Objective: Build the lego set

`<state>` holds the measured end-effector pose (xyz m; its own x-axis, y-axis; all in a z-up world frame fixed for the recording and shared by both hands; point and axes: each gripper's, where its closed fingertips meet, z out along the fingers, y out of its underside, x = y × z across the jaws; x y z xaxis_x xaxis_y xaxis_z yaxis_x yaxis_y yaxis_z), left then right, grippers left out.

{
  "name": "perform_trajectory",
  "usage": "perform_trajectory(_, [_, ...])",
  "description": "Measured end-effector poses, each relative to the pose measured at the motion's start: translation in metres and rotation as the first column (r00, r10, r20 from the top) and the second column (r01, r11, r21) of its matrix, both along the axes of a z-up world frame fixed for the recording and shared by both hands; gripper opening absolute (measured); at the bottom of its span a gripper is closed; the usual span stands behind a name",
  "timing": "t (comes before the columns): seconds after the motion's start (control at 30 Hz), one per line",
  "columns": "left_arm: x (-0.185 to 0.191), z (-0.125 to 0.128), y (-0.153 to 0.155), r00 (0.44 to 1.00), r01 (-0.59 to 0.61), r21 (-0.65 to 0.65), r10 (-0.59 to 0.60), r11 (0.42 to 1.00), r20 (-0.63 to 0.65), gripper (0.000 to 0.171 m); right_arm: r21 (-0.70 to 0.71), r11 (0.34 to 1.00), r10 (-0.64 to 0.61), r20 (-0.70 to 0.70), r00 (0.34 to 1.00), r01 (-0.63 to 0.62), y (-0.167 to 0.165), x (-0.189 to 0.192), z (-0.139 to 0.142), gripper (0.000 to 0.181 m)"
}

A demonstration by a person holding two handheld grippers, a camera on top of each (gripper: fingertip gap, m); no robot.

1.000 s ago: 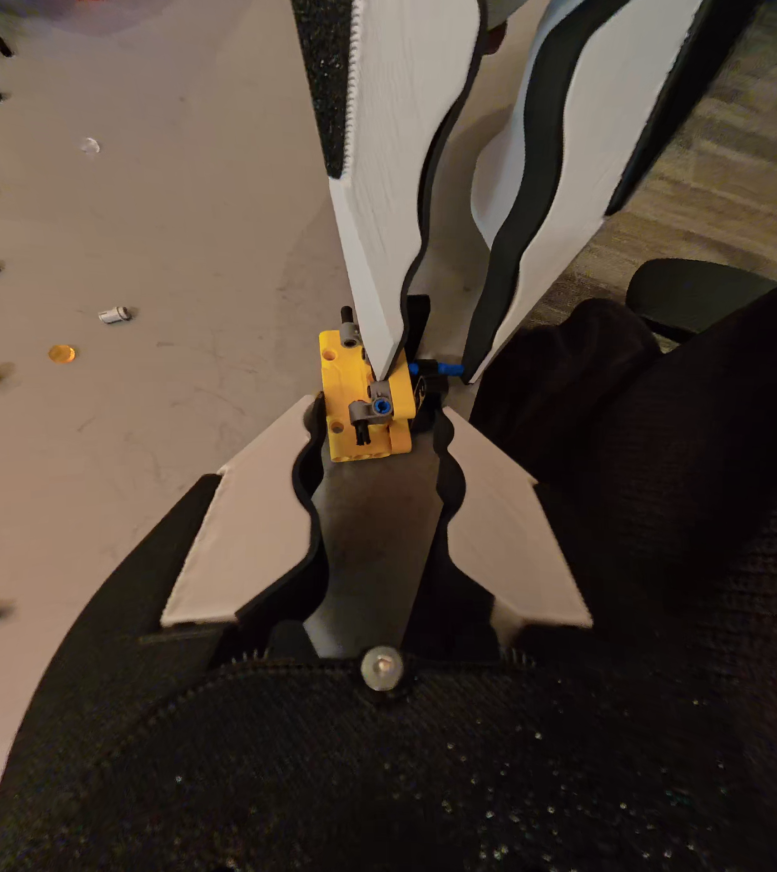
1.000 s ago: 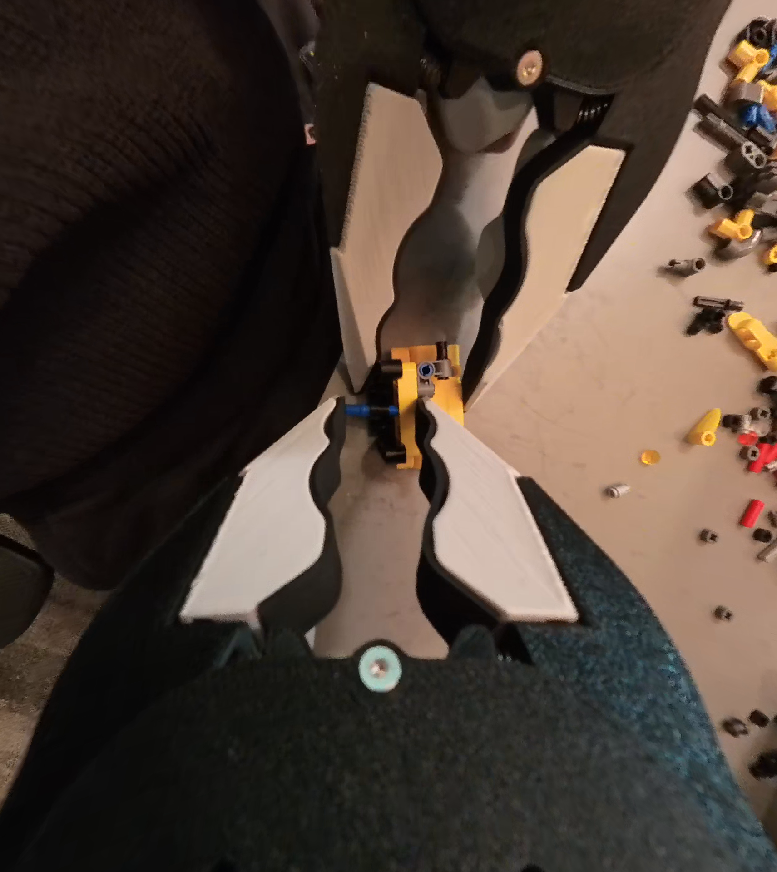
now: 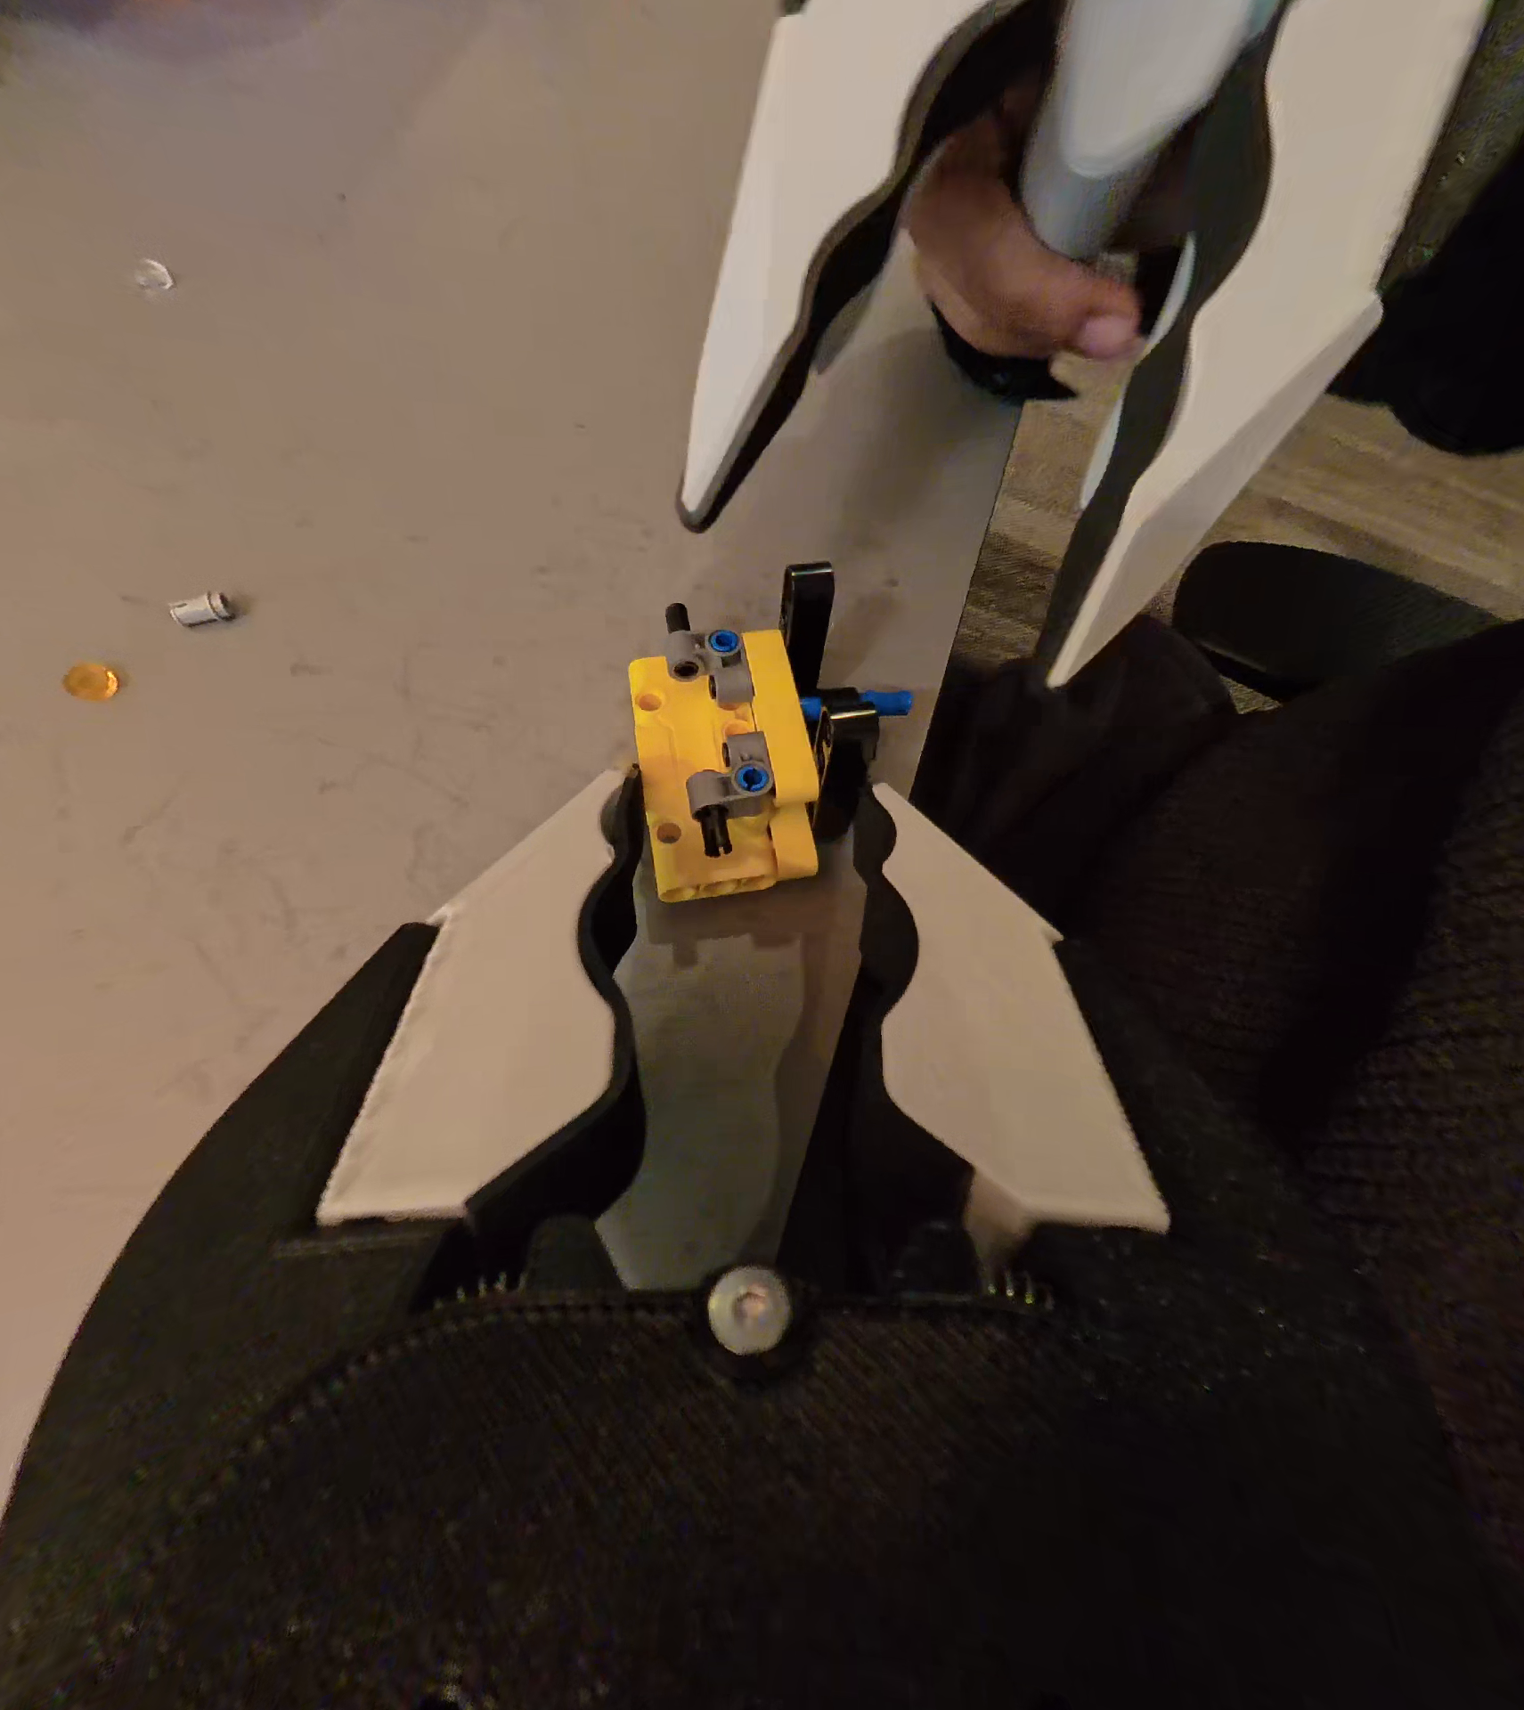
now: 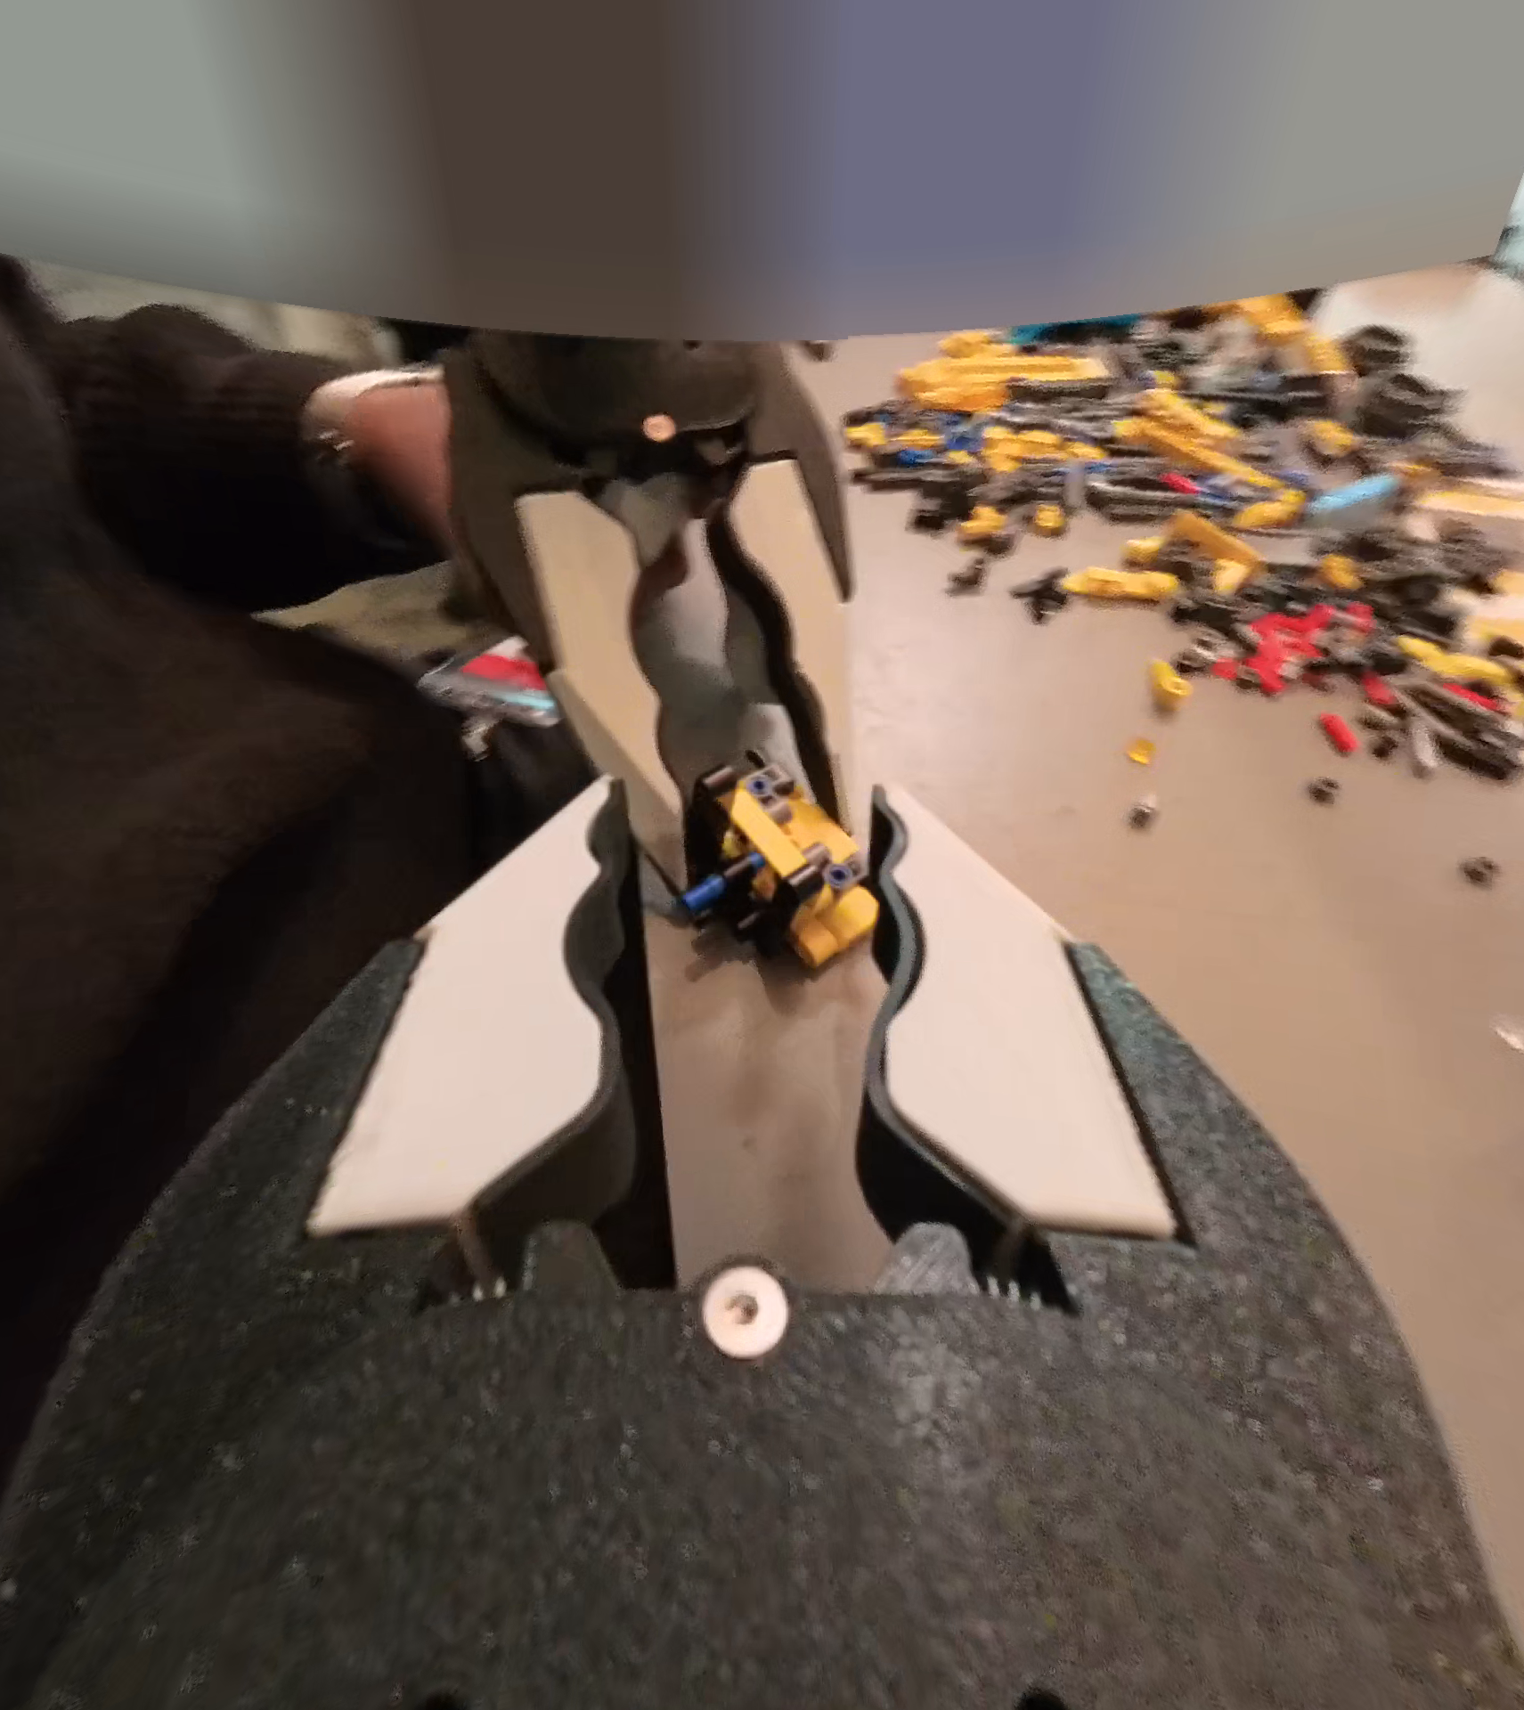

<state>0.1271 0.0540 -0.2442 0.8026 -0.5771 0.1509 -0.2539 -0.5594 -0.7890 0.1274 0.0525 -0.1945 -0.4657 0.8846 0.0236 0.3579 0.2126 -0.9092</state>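
Left wrist view: your left gripper (image 3: 744, 796) is clamped on a small yellow brick assembly (image 3: 721, 768), which sits at the fingertips just above the tan table (image 3: 369, 416), close to its edge. Grey connectors with blue pins stud its top face, and a black beam (image 3: 809, 601) stands up at its 1 o'clock corner, with a blue pin (image 3: 887, 700) poking toward 3 o'clock. Your right gripper (image 3: 869, 601) hangs at 12 to 1 o'clock, jaws spread wide and clear of the assembly. Loose bits lie toward 9 o'clock: a grey pin (image 3: 203, 609) and an orange round stud (image 3: 91, 681).

Right wrist view (somewhat blurred): your right gripper (image 4: 749, 805) is open, its fingers either side of the yellow brick assembly (image 4: 786, 861) without touching it. Your left gripper (image 4: 744, 786) reaches in from 12 o'clock and pinches the assembly. A heap of yellow, black and red bricks (image 4: 1248, 555) spreads at 1 to 2 o'clock, well apart. A dark sleeve (image 4: 138, 648) fills the 9 o'clock side.
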Motion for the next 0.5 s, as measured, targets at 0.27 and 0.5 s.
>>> perform_trajectory(0.27, [0.007,0.001,-0.001,0.996,-0.082,0.053,0.083,0.995,-0.015,0.084,0.070,0.865,-0.492,-0.067,0.868,0.496,0.020,0.025,-0.019,0.035])
perform_trajectory(0.5, [-0.003,0.052,-0.002,0.924,-0.156,0.014,0.141,0.988,0.356,0.060,-0.060,0.863,-0.504,-0.042,0.863,0.501,-0.002,0.016,-0.033,0.028])
